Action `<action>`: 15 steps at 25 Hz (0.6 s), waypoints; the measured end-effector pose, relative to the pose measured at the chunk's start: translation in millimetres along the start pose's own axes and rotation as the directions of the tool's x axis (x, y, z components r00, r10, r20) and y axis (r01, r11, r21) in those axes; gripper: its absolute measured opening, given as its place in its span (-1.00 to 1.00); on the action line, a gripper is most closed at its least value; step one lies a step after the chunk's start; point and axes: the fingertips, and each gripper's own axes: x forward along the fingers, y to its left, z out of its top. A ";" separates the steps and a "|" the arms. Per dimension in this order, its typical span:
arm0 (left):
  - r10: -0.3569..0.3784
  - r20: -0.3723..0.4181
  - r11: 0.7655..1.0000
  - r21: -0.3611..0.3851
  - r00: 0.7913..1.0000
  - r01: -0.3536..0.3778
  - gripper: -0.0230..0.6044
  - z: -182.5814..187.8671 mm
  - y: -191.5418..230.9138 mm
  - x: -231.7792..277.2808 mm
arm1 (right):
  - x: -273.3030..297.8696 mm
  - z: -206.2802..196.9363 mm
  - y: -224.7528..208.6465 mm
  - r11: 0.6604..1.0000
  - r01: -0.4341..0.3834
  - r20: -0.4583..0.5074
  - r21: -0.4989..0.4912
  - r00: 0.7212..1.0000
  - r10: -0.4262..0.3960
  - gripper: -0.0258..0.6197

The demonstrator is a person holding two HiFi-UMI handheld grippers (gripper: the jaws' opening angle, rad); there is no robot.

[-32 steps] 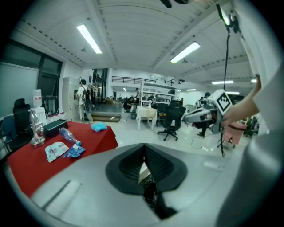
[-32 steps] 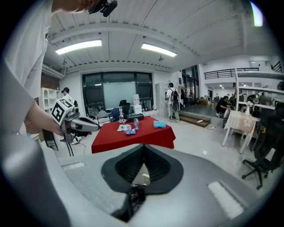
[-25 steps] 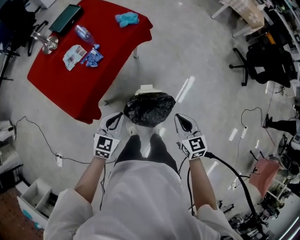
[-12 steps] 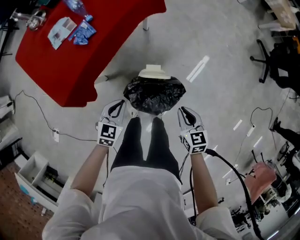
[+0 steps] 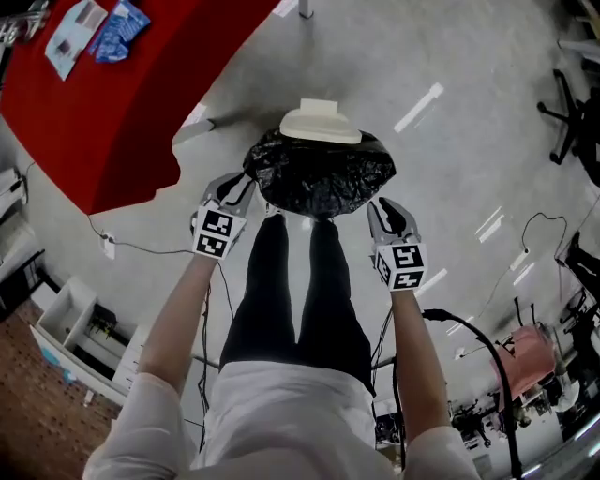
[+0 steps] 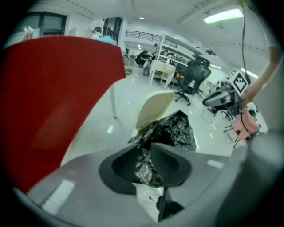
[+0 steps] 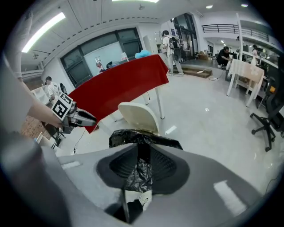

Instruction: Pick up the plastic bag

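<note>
Nearest the head camera are the person's white coat (image 5: 291,412) and black trousers (image 5: 295,300), with both bare forearms reaching forward and down. The left gripper (image 6: 148,148) and the right gripper (image 7: 143,148) sit at either side of the crumpled black plastic bag (image 5: 323,173), each with its marker cube facing up.

In the left gripper view the jaws are opening, and a crinkled fold of the bag's film lies in the narrow gap between them and runs out to the bag's rim. In the right gripper view the jaws are opening too, and a strip of the same black film fills the slot between them and leads straight to the bag. On neither side do the pads look clamped on the film.

The bag bulges just in front of the person's legs, between the two grippers, above the pale grey floor (image 5: 450,56). A cream-white rounded plastic lid (image 5: 319,120) stands tilted up at the bag's far edge, touching it.

Beyond and to the left is the desk under a red cloth (image 5: 103,103). On it lie a blue packet (image 5: 119,28) and a white packet (image 5: 75,23). A black office chair (image 5: 577,103) stands well apart at the far right.
</note>
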 end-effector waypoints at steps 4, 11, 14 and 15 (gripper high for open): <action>-0.020 -0.079 0.999 -0.047 0.997 0.017 -0.43 -38.2 19.6 42.8 | 34.2 -42.9 -36.9 0.998 0.041 -0.068 0.045 0.997 -0.038 -0.59; -0.066 -0.183 0.981 -0.191 0.981 0.030 -0.10 -96.2 54.4 107.0 | 85.9 -112.8 -93.0 0.955 0.103 -0.151 0.279 0.987 -0.062 -0.11; -0.113 -0.181 0.970 -0.232 0.977 0.069 0.03 -105.2 59.5 127.7 | 108.8 -130.3 -97.0 0.933 0.064 -0.149 0.354 0.989 -0.011 0.03; -0.133 -0.186 0.967 -0.238 0.973 0.087 0.06 -108.1 58.9 134.6 | 116.8 -134.4 -95.8 0.927 0.040 -0.143 0.373 0.990 0.015 0.04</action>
